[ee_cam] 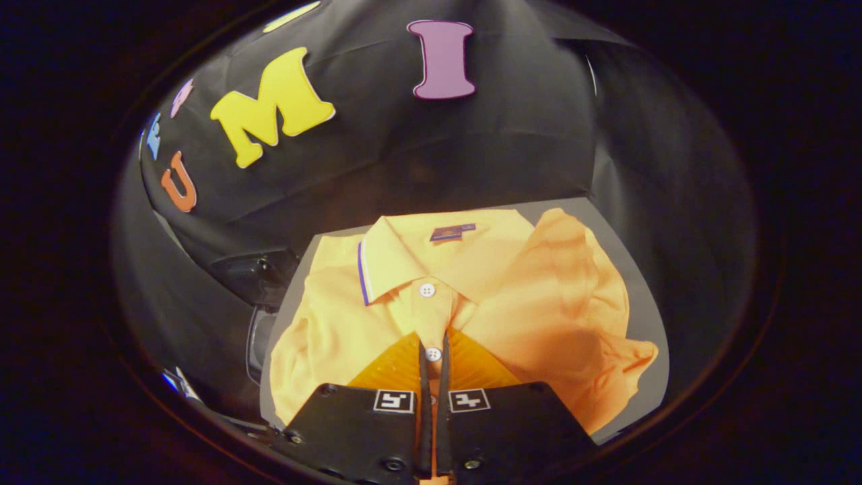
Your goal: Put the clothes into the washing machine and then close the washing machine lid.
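Observation:
A yellow polo shirt lies crumpled on a grey surface, collar away from me and its right side bunched up. Its button placket runs straight toward my gripper. The two fingers stand nearly together, with the placket's fabric and a white button pinched between their tips. The shirt's lower part is hidden under the fingers.
A dark boxy object sits left of the grey surface, beside the shirt's sleeve, with a dark rounded part below it. The black cloth wall rises behind and around the surface.

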`<act>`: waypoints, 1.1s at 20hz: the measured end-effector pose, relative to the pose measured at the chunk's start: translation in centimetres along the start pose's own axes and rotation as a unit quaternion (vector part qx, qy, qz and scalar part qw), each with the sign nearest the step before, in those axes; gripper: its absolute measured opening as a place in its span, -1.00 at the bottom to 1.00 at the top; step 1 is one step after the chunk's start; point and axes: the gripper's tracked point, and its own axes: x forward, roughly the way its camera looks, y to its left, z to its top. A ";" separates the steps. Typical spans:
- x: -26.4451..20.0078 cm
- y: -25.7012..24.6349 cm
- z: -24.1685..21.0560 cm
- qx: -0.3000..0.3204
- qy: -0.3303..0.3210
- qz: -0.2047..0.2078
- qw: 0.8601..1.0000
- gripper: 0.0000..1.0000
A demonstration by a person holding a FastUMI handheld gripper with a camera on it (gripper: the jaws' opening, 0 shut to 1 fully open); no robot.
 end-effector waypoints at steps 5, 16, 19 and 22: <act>-1.7 1.3 2.0 0.003 -0.017 0.017 1.000 -0.89; -12.1 5.8 9.2 -0.017 -0.107 0.071 0.992 -0.89; -14.1 8.6 9.4 -0.036 -0.129 0.089 0.987 -0.89; -15.1 12.7 9.0 -0.047 -0.135 0.107 0.984 -0.89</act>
